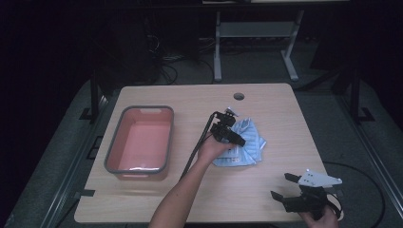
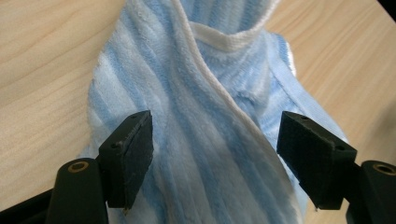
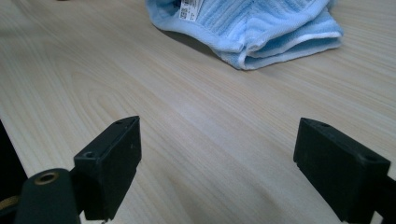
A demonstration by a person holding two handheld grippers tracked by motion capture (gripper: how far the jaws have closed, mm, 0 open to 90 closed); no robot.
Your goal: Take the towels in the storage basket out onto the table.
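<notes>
A small white label (image 3: 189,9) is sewn on the edge of the blue striped towel (image 3: 261,28), at about 12 o'clock in the right gripper view. It carries dark printed marks, maybe a code, but they are too small and too blurred to read. No other text, brand or number is readable anywhere.

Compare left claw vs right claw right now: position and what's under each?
The left claw is over the folded blue-and-white striped terry towel at mid-table, its jaws apart with towel between them, pads not pressing. The right claw sits at the near right corner of the light wooden table, well clear of the towel, with bare wood between its jaws. Shared: both black two-jaw claws stand open and hold nothing.
</notes>
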